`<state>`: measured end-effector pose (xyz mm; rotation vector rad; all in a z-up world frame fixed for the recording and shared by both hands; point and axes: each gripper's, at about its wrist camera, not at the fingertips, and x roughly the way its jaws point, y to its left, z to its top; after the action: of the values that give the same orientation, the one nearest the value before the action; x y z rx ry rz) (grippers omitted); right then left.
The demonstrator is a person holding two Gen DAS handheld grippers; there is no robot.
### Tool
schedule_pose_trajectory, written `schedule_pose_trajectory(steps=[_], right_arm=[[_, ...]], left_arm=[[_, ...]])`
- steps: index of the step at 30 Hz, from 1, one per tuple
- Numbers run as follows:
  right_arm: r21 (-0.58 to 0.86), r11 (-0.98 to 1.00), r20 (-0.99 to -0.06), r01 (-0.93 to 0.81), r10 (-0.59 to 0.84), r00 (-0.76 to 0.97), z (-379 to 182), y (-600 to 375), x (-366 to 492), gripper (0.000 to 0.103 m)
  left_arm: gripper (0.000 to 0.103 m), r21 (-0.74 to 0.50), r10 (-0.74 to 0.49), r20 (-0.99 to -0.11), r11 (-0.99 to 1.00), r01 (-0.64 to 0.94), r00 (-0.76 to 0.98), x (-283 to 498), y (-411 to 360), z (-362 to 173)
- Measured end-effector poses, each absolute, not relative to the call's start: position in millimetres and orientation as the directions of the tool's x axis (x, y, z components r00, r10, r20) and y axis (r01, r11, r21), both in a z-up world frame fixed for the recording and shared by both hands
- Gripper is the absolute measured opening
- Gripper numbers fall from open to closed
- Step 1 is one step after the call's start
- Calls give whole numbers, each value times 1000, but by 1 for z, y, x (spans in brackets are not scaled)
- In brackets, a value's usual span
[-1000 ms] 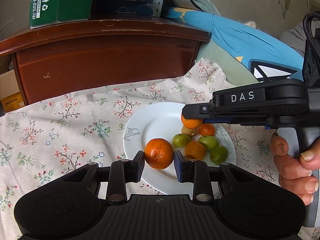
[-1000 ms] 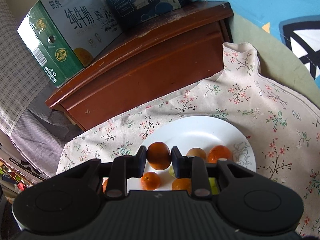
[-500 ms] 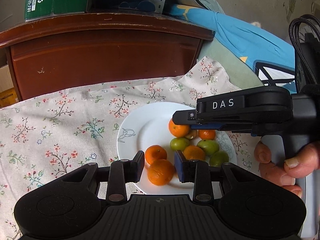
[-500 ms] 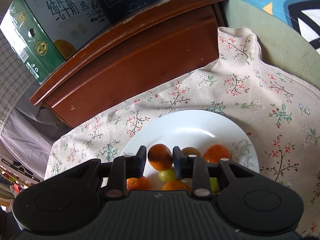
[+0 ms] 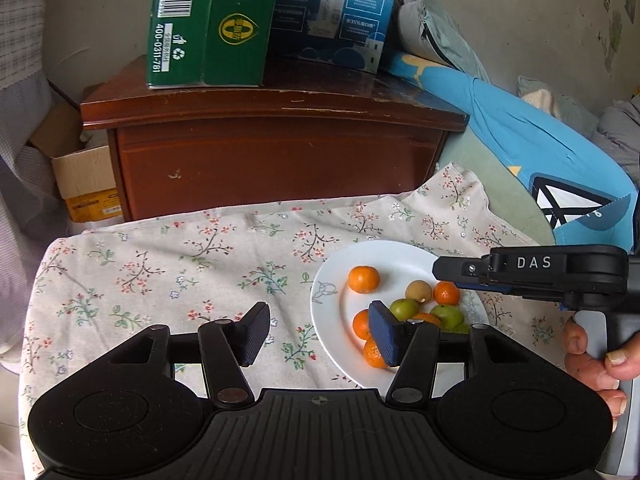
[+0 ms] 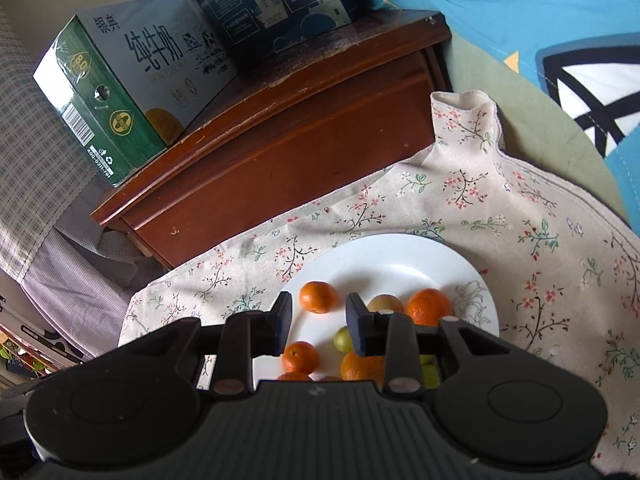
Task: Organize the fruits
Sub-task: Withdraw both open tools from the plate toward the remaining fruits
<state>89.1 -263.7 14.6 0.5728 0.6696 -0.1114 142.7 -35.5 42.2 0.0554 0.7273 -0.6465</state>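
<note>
A white plate (image 5: 394, 254) (image 6: 384, 252) on the floral cloth holds several small oranges, green fruits and one brown fruit (image 5: 418, 291). My left gripper (image 5: 316, 330) is open and empty, above the plate's left rim. An orange (image 5: 363, 279) lies alone at the plate's back left; it also shows in the right wrist view (image 6: 318, 297). My right gripper (image 6: 318, 322) is open and empty, just behind that orange. In the left wrist view the right gripper (image 5: 452, 270) reaches in from the right over the plate.
A floral cloth (image 5: 200, 264) covers the surface. Behind it stands a brown wooden cabinet (image 5: 280, 148) bearing a green carton (image 5: 208, 24) and a blue carton (image 5: 336, 12). A blue cushion (image 5: 532, 140) lies at the right. A cardboard box (image 5: 84, 184) sits at the left.
Both grippers opened and let go of their oranges, which now lie on the plate. The left gripper drew back to the left; the right gripper pulled back a little.
</note>
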Motion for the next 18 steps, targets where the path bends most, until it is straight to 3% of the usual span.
schedule_pose_trajectory(steps=[5,18], right_arm=[[455,841,-644,294,82,761,10,-254,68,31],[447,873,-681,192,193,706,-10,-195,26,31]], left_arm=[[58,-144,-498,-659,818,556,563,129,-14,42],[60,-135,-420,-705,871,473,572,107,25,32]])
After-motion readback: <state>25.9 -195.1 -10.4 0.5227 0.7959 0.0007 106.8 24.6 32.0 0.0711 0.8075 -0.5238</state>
